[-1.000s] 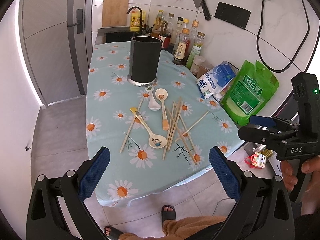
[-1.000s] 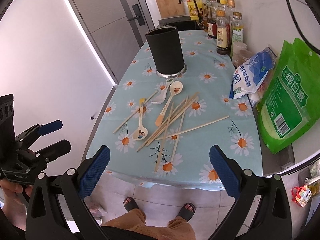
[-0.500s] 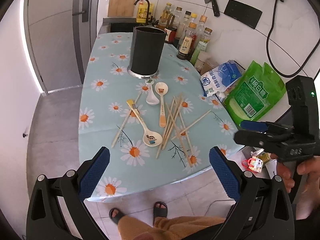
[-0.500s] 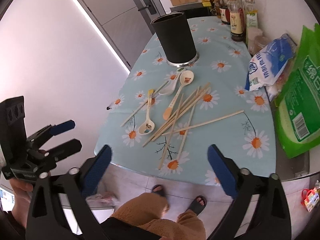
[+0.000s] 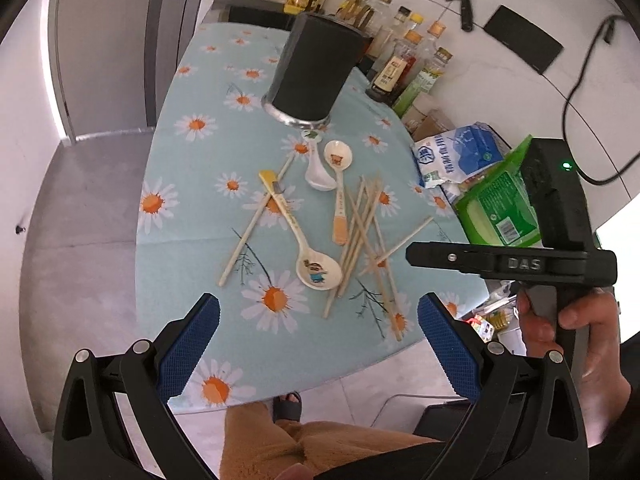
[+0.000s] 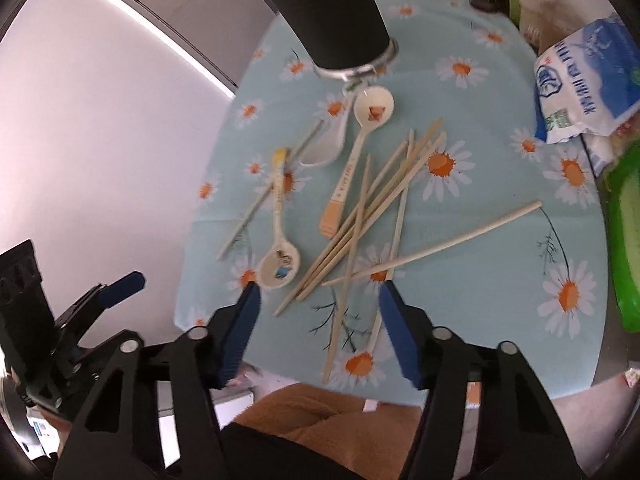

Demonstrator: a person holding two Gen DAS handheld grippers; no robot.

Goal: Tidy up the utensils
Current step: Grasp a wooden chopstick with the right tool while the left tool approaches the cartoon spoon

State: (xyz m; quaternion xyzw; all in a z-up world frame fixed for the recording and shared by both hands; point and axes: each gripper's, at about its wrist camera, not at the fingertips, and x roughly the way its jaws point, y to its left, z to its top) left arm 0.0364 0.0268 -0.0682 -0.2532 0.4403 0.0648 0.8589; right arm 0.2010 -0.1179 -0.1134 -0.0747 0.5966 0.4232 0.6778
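Chopsticks [image 6: 372,216] lay crisscrossed on the desk [image 6: 480,280] below the black holder [image 6: 332,20]. Both hand-held grippers, right [image 6: 320,312] and left [image 5: 318,320], hovered released; pinching one stick's apparently free end seemed wisest.

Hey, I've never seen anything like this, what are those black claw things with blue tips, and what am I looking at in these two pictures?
They are hand-held grippers, one per hand, each carrying a fisheye camera that looks along its two fingers. One picture comes from the left gripper, the other from the right gripper; each also glimpses the other at its edge. Both are open and hold nothing. Below them is a table with a daisy cloth, bearing loose chopsticks, three spoons and a tall black holder. Bottles and food bags stand by the wall.
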